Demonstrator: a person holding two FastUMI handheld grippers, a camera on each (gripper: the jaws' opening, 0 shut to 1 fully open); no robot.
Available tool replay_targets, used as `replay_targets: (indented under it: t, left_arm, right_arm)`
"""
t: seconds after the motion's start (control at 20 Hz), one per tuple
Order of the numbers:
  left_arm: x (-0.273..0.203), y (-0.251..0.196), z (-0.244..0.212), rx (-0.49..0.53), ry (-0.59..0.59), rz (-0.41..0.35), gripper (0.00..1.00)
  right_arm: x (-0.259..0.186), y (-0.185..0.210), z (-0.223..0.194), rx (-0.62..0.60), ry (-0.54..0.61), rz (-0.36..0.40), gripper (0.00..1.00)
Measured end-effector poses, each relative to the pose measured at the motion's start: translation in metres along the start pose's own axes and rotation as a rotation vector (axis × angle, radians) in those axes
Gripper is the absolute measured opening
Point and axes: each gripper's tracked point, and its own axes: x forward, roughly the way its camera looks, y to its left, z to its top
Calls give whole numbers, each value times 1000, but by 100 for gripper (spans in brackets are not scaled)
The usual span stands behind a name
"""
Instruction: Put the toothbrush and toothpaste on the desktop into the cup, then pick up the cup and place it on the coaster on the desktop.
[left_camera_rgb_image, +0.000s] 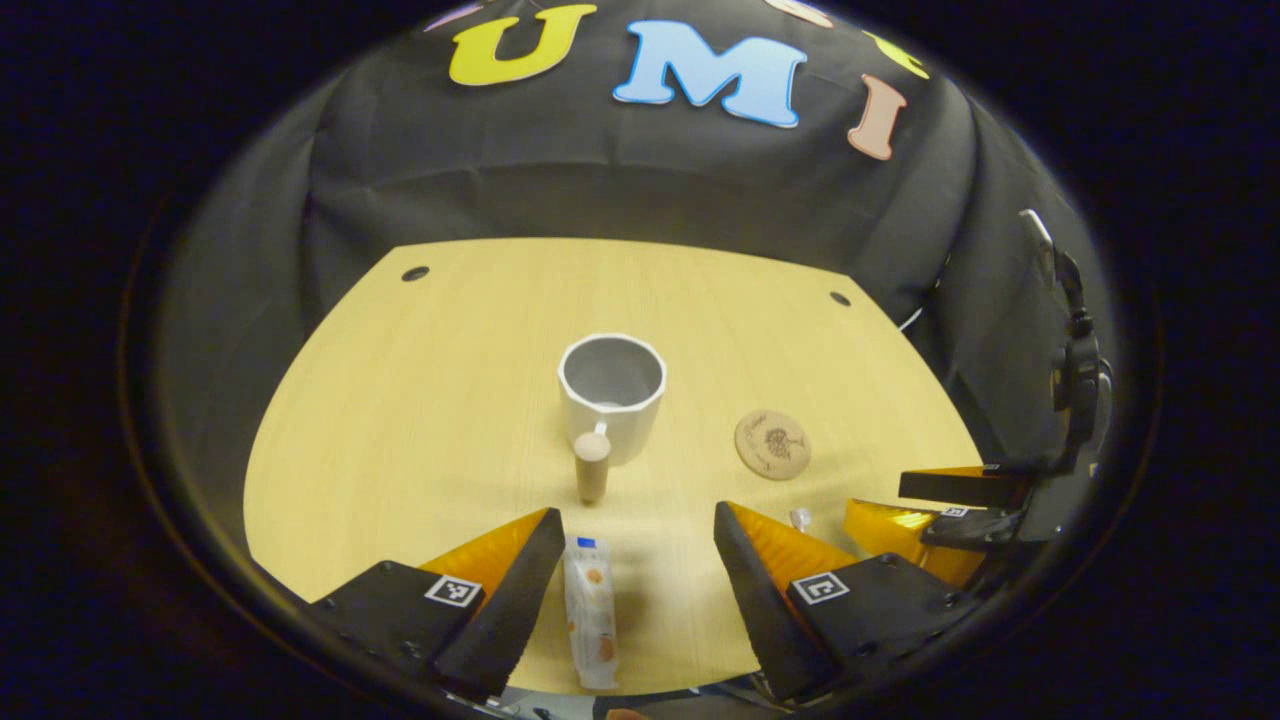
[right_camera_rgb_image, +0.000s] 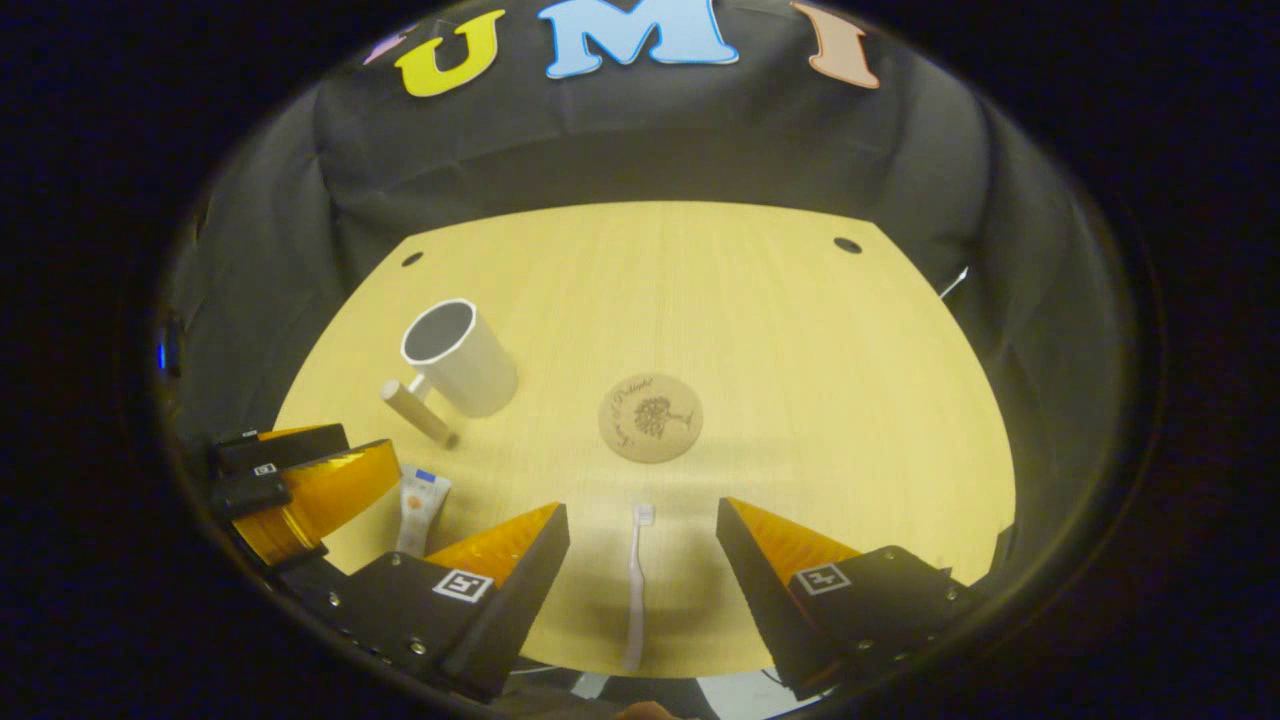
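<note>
The left gripper (left_camera_rgb_image: 638, 560) has its jaws wide, and the toothpaste (left_camera_rgb_image: 590, 610) lies flat on the surface (left_camera_rgb_image: 400, 400) between them, nearer one jaw, touching neither. The right gripper (right_camera_rgb_image: 642, 555) also has its jaws wide, with the toothbrush (right_camera_rgb_image: 636, 585) lying lengthwise between the 2, untouched. The cup (left_camera_rgb_image: 612, 392) stands upright farther off, and the coaster (right_camera_rgb_image: 650, 417) lies bare beside it
</note>
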Motion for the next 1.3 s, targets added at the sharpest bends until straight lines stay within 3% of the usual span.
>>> replay_targets:
  t: [0.3, 0.35, 0.4, 0.7, 0.9, 0.95, 1.0, 1.05, 1.15, 1.25, 1.3]
  left_arm:
    - [23, 10, -56, -35, 251, 14, 95]
    - [26, 14, -63, -39, 288, 22, 100]
    - [31, 18, -71, -38, 315, 33, 96]
    - [45, 33, -102, -32, 446, 49, 100]
    - [52, 38, -109, -28, 484, 56, 96]
    - [52, 40, -106, -14, 483, 58, 100]
    - [52, 39, -107, -5, 481, 59, 96]
    - [53, 38, -107, -2, 482, 64, 92]
    - [54, 38, -107, 10, 478, 74, 80]
    - [54, 39, -109, 22, 476, 82, 69]
    - [56, 38, -110, 23, 475, 82, 64]
  right_arm:
    - [-8, 6, -1, 30, 185, 9, 94]
    - [-9, 5, -2, 33, 215, 11, 94]
    - [-8, 4, -11, 38, 240, 9, 94]
    - [11, 7, -38, 49, 354, 5, 93]
    - [18, 11, -47, 59, 397, 7, 90]
    - [19, 12, -52, 60, 412, 10, 86]
    - [19, 11, -54, 60, 421, 3, 86]
    - [20, 9, -57, 55, 431, -9, 71]
    - [24, 6, -54, 51, 415, -24, 67]
    - [23, 4, -53, 53, 416, -26, 52]
    - [23, 3, -53, 50, 416, -25, 51]
